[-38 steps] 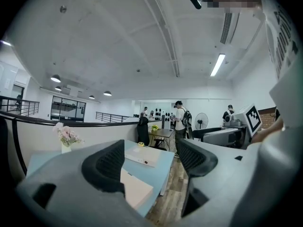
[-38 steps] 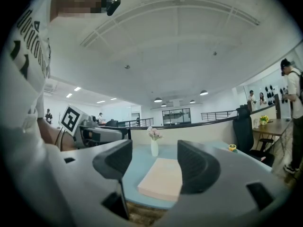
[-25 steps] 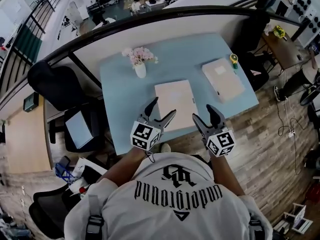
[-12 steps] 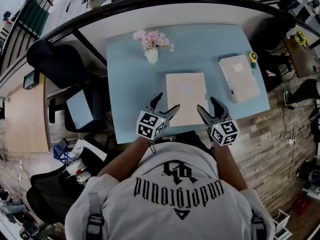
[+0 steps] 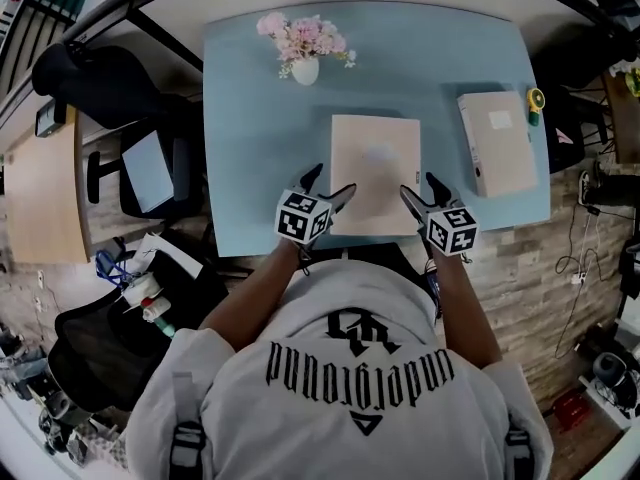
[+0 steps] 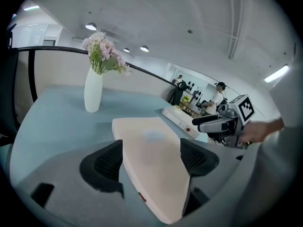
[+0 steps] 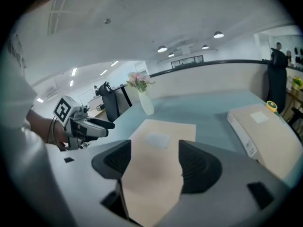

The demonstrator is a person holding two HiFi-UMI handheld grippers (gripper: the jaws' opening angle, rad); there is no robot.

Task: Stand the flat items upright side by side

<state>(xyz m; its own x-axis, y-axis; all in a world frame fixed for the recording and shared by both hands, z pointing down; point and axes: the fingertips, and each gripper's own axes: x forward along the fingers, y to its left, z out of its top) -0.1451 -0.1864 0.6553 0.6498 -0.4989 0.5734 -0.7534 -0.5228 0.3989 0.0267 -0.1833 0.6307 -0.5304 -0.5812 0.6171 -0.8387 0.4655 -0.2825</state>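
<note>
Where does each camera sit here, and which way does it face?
Head view: on the person's head, facing steeply down at the table; shoulders, forearms, left gripper and right gripper show.
Left gripper view: on that gripper, looking past its open jaws over the beige box toward the vase; right gripper and right hand at right.
Right gripper view: on that gripper, looking past its open jaws along the same box; left gripper and left hand at left.
Shared: both gripper views show box, vase, second box.
</note>
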